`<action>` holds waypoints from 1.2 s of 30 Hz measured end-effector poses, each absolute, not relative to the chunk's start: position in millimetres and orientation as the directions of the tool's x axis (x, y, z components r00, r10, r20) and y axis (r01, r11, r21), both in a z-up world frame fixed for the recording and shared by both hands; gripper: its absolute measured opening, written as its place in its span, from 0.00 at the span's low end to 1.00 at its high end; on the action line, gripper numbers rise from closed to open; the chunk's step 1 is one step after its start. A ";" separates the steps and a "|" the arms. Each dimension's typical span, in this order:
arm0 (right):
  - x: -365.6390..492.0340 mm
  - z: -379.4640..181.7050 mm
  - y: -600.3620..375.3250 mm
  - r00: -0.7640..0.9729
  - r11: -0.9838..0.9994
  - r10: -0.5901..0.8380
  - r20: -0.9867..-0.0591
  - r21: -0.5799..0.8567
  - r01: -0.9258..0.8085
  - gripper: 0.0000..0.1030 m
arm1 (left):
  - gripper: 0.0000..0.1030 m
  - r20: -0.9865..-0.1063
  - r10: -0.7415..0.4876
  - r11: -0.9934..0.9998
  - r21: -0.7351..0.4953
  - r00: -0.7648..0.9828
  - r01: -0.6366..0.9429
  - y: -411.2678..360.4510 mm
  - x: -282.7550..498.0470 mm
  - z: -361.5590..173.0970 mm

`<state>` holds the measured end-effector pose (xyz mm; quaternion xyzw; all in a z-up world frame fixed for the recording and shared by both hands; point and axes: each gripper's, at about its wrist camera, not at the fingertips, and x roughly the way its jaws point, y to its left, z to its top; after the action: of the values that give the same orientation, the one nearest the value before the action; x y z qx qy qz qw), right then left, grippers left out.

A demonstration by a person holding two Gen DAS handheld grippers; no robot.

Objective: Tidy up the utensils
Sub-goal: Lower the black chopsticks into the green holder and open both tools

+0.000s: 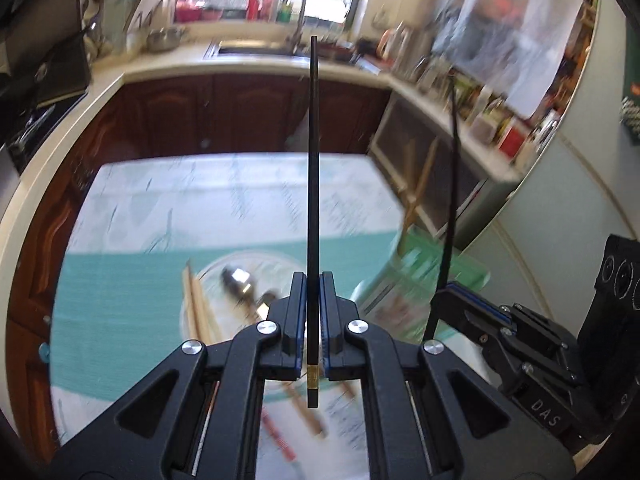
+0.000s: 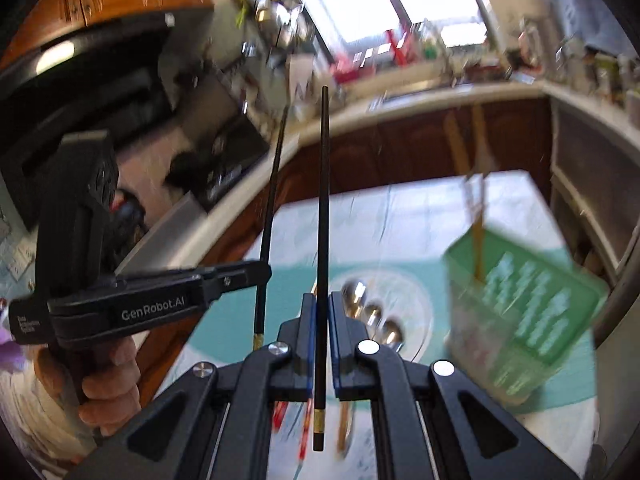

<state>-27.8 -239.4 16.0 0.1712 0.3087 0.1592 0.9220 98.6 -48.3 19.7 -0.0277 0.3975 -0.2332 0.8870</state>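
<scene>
Above the table point(image 1: 140, 208), one black chopstick point(image 1: 313, 200) is pinched upright in the left gripper point(image 1: 313, 320), another black chopstick point(image 2: 322, 240) in the right gripper point(image 2: 322, 340).

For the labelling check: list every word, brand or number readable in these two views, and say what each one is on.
"GenRobot.AI": white, on the side of the left gripper, right wrist view.
"DAS": on the body of the right gripper, left wrist view.
Small white print at the left gripper's rear end: too small to read.
White print on the green container: blurred, unreadable.
Bottles on the counter: blurred, unreadable.
</scene>
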 end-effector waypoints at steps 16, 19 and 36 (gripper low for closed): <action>22.2 13.0 -301.8 0.941 0.963 0.095 -0.325 0.270 -0.004 0.06 | 0.04 -0.560 -0.561 0.828 -0.381 0.609 0.412 -183.5 157.9 45.6; 23.8 0.7 -300.6 0.942 0.968 0.079 -0.327 0.250 0.005 0.06 | 0.04 -0.569 -0.556 0.831 -0.384 0.606 0.402 -187.5 164.5 23.4; 14.2 -53.1 -274.7 0.827 0.984 0.150 -0.542 0.167 -0.068 0.06 | 0.07 -0.685 -0.508 0.855 -0.326 0.523 0.404 -157.8 142.4 -58.3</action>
<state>14.2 -274.7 -53.1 0.0706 0.2886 0.0571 0.9531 142.4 -157.8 -58.3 -0.0631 0.4125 -0.2617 0.8703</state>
